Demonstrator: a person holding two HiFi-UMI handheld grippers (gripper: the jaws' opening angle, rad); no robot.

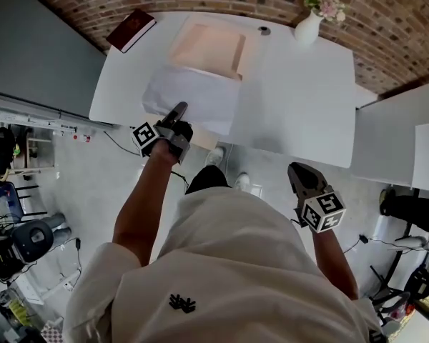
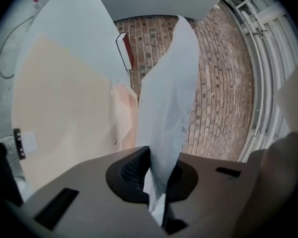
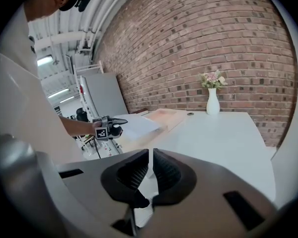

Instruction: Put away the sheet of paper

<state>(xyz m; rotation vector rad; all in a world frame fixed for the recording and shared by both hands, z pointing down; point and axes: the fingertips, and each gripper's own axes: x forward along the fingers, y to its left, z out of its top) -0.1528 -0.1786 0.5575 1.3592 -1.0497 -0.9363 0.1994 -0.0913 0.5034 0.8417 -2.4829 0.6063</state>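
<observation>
A white sheet of paper (image 1: 193, 95) hangs over the near left part of the white table (image 1: 300, 98), its near edge lifted. My left gripper (image 1: 180, 108) is shut on that edge. In the left gripper view the paper (image 2: 166, 103) rises from between the jaws of the left gripper (image 2: 156, 171). A beige folder (image 1: 209, 47) lies farther back on the table, and more beige card (image 1: 204, 141) shows under the paper. My right gripper (image 1: 295, 168) hangs off the table's near edge, shut and empty. From the right gripper (image 3: 151, 170) I see the left gripper (image 3: 110, 128) and the paper (image 3: 139, 125).
A dark red book (image 1: 131, 29) lies at the table's far left corner. A white vase with flowers (image 1: 309, 26) stands at the far right, with a small round dark object (image 1: 264, 30) near it. A brick wall (image 1: 386, 20) runs behind the table. Another desk (image 1: 397, 141) stands to the right.
</observation>
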